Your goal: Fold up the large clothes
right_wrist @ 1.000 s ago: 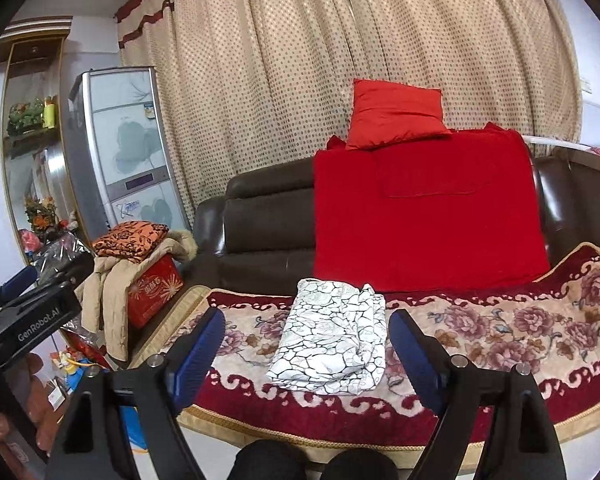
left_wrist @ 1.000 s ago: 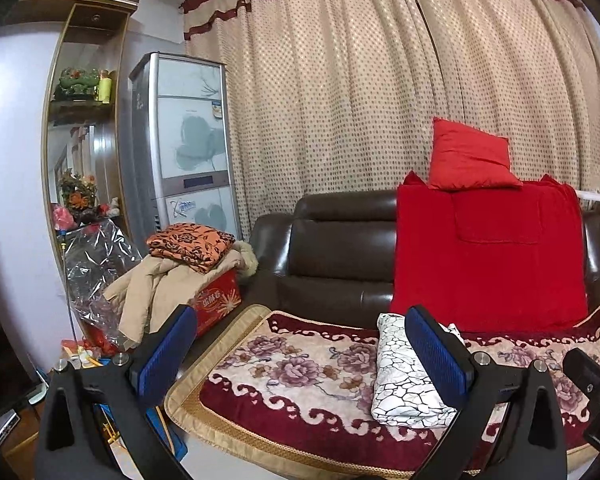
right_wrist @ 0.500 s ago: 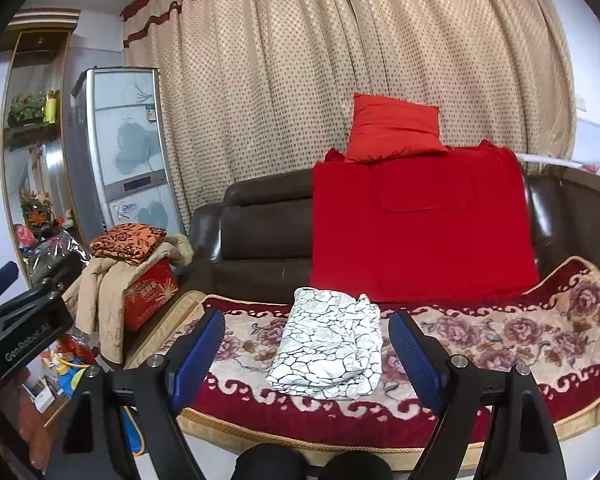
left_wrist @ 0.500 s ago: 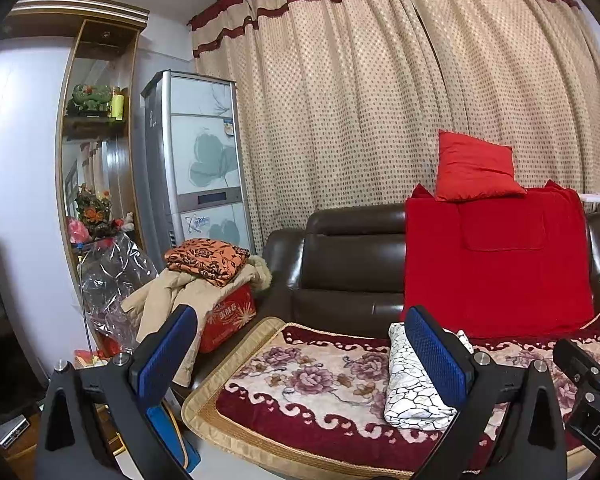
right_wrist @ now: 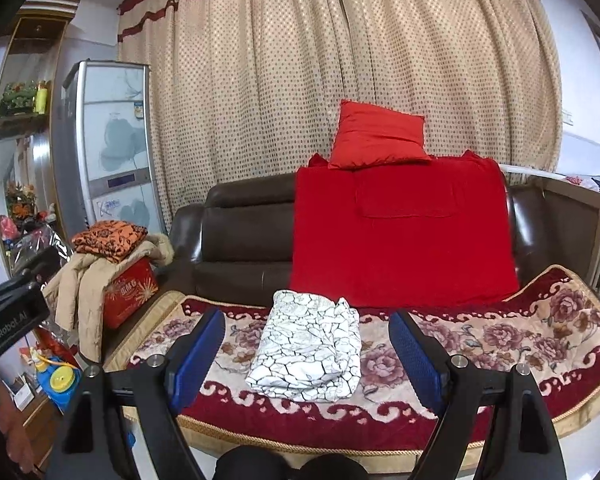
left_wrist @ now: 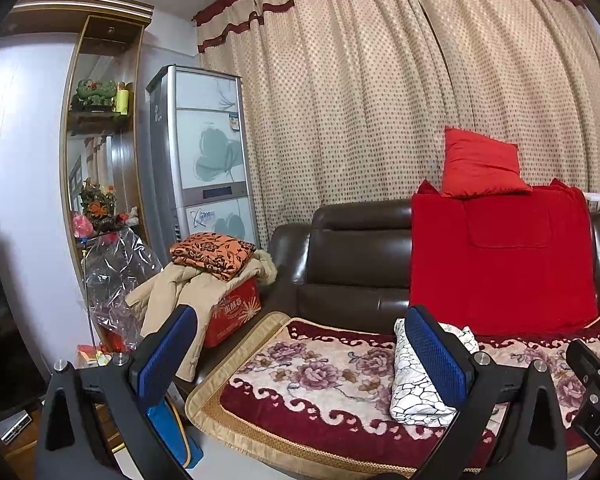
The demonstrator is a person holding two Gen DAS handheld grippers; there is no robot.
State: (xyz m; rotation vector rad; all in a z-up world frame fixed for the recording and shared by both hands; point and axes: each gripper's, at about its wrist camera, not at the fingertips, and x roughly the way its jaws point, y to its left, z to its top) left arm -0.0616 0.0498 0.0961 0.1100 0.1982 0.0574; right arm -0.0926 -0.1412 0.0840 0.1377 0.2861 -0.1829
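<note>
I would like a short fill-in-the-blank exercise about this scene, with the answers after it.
1. The folded white garment lies on the ___ blanket.
2. Both the left claw and the right claw are ___.
3. The red cushion sits on top of the ___.
4. The orange cloth rests on a ___ coat.

Answers: floral; open; sofa; beige

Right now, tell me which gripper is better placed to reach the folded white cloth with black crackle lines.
Right. The right gripper frames the white crackle-patterned cloth squarely between its open fingers. The left gripper points left of it, over the floral sofa cover.
</note>
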